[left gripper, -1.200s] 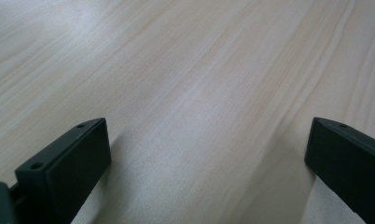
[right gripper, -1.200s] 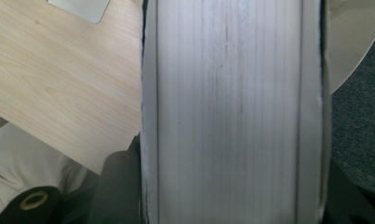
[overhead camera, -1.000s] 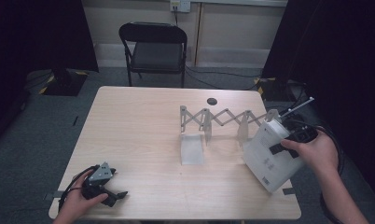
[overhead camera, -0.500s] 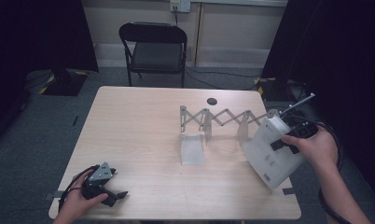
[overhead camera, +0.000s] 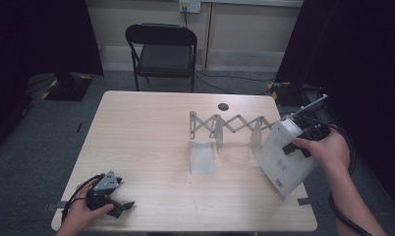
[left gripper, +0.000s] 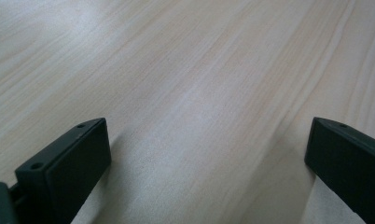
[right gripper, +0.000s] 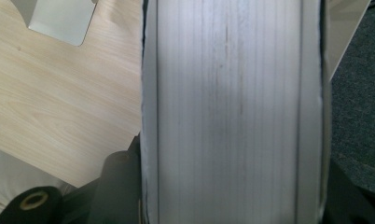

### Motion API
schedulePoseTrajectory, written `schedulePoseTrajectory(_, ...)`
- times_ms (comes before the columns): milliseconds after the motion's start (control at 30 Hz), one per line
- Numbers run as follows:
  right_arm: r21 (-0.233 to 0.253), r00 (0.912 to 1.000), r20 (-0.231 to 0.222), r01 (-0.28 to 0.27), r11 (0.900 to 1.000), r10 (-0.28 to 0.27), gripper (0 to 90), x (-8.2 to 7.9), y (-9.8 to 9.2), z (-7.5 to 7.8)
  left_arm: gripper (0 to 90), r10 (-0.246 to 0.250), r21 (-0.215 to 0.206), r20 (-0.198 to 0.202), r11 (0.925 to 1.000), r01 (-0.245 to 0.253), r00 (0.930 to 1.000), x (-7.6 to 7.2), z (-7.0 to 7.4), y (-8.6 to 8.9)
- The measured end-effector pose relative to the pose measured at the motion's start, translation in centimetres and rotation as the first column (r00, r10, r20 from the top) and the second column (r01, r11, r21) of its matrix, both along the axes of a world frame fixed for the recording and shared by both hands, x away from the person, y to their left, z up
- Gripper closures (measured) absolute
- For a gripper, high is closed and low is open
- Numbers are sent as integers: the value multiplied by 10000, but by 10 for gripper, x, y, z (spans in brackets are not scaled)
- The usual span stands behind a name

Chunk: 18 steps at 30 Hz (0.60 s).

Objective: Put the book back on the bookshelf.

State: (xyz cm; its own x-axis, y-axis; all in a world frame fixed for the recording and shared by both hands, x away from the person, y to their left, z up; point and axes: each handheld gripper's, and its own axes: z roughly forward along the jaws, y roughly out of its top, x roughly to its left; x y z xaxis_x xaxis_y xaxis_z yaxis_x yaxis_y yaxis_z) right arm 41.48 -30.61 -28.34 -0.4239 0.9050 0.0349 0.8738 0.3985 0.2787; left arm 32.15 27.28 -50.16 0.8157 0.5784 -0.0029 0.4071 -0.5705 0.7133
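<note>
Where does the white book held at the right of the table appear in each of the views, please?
High view: the book is at the table's right edge, tilted, clamped by the right hand-held gripper.
Left gripper view: not in it.
Right gripper view: its page edge runs down the middle.
Shared landmark: the wooden table.

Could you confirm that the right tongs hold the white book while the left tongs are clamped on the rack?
Not quite: the left tongs rest open on the bare table at its near left corner, far from the rack, as the left gripper view shows. The right tongs do hold the white book.
</note>
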Motion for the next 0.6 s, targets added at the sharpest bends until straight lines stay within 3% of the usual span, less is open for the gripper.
schedulePoseTrajectory(600, 36, 9993, -71, 369, 9993, -369, 529, 11, -1, -7, 0, 9, -7, -11, 10000, -9, 10000, 0, 0, 0)
